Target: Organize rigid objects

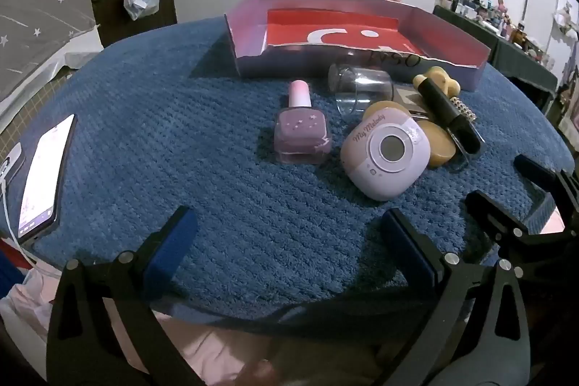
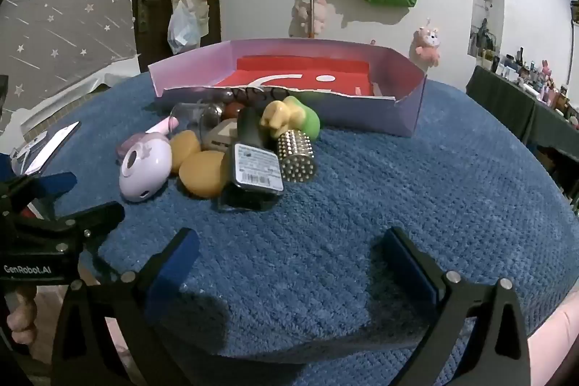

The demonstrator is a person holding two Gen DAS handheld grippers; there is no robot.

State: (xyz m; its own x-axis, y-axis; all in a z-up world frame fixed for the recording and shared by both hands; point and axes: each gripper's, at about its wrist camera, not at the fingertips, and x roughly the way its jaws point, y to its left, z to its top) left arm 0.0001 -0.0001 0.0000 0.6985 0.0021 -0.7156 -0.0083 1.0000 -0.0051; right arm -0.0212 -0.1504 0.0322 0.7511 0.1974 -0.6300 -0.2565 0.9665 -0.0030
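Observation:
A cluster of small objects lies on the blue mat (image 1: 224, 190) in front of a shallow purple box with a red floor (image 1: 356, 31), also in the right wrist view (image 2: 362, 111). In it are a pink nail polish bottle (image 1: 302, 131), a lilac My Melody case (image 1: 387, 156) (image 2: 144, 170), a clear glass (image 1: 362, 87), tan round pieces (image 2: 202, 172), a black bottle (image 2: 253, 161) and a studded metal cylinder (image 2: 296, 154). My left gripper (image 1: 289, 248) is open and empty, short of the cluster. My right gripper (image 2: 289, 259) is open and empty, to the cluster's right.
A lit phone (image 1: 43, 176) lies at the mat's left edge. The right gripper's fingers (image 1: 514, 198) show at the right of the left wrist view. A dark side table with small items (image 2: 524, 96) stands at the far right. Bags and plush toys hang on the wall.

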